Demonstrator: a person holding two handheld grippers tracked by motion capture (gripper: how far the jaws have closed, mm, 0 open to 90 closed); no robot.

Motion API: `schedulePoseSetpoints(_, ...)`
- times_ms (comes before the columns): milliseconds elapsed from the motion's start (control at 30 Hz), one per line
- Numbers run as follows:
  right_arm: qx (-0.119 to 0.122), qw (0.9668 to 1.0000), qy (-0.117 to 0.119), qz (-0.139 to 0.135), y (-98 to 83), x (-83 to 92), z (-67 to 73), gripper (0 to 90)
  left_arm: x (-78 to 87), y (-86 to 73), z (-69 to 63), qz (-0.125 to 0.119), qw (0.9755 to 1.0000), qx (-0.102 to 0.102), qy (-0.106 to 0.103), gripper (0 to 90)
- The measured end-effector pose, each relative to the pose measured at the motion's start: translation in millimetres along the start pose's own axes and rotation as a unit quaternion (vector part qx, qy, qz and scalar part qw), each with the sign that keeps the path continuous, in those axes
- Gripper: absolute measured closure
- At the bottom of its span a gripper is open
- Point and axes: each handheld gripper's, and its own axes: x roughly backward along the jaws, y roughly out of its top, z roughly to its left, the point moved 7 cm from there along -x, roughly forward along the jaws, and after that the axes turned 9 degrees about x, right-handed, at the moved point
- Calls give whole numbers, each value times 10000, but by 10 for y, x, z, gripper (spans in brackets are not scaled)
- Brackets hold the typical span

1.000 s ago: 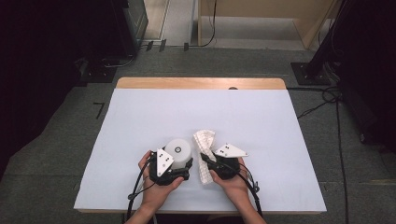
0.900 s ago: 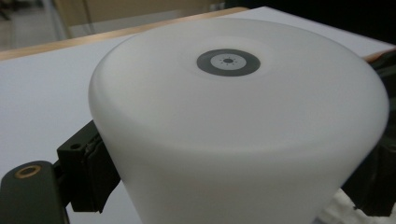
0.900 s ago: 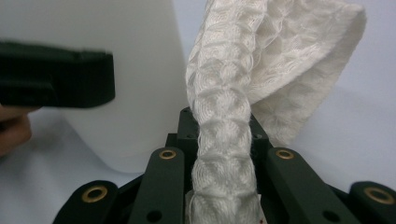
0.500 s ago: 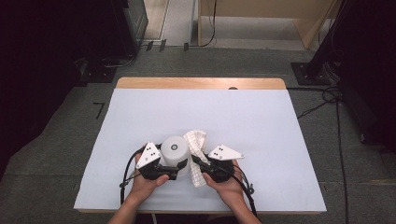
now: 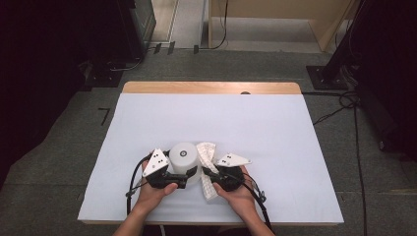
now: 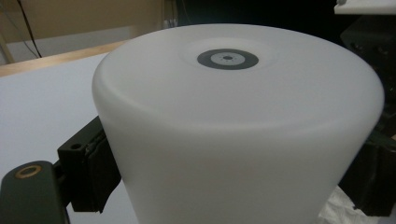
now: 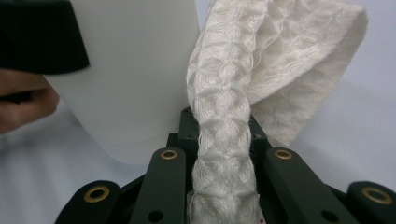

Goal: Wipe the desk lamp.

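The left tongs (image 5: 183,178) are clamping the white cylinder (image 5: 184,162), their two black pads pressing against its lower sides; in the left gripper view one pad (image 6: 95,175) is sitting flat against the cylinder's (image 6: 238,135) wall at the left and the other is bearing on it at the far right edge. The cylinder is standing upright on the table, flat top up, with a small dark ring (image 6: 227,59) showing in the middle of that top.

The right tongs (image 5: 210,175) are pinching the white waffle-weave cloth (image 5: 207,167). In the right gripper view the jaws are pressed together on a bunched strip of the cloth (image 7: 229,140), which is rising straight up between them and then folding over into a loose flap at the upper right. The cloth is hanging just beside the cylinder's (image 7: 140,79) wall, to its right in the high view, with its lower end trailing down onto the table between the two hands.

Both hands are coming in from the near edge, the left hand (image 5: 155,192) and the right hand (image 5: 238,194) close together, with a grey three-cornered plate on top of each gripper. All of this is sitting near the front middle of the table (image 5: 275,137), which is covered with a pale sheet; a strip of bare wood is showing along its far edge. Around the table, grey carpeted floor (image 5: 69,147) is lying with dark cables running over it at the right.
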Motion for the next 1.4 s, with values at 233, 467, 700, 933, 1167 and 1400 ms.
schedulePoseSetpoints(233, 266, 9966, -69, -776, 374, 332, 56, 764, -59, -35, -39, 105, 9998, -150, -26, 89)
schedulePoseSetpoints(467, 151, 9982, -230, -534, 231, 249, -70, 763, -110, -113, 7, 228, 9991, -330, 111, 89)
schedulePoseSetpoints(700, 32, 9979, -350, -543, 192, 270, -173, 763, -103, -152, 45, 251, 9989, -373, 110, 88)
schedulePoseSetpoints(933, -12, 9976, -466, -508, 148, 271, -240, 761, -67, -166, 0, 240, 9989, -259, 305, 41)
schedulePoseSetpoints(1167, 10, 9977, -530, -421, 99, 233, -258, 759, -142, -237, -93, 272, 9880, 194, 1508, 39)
schedulePoseSetpoints(1400, 59, 9983, -475, -325, 68, 179, -207, 759, -148, -238, -95, 237, 9905, 90, 1351, 87)
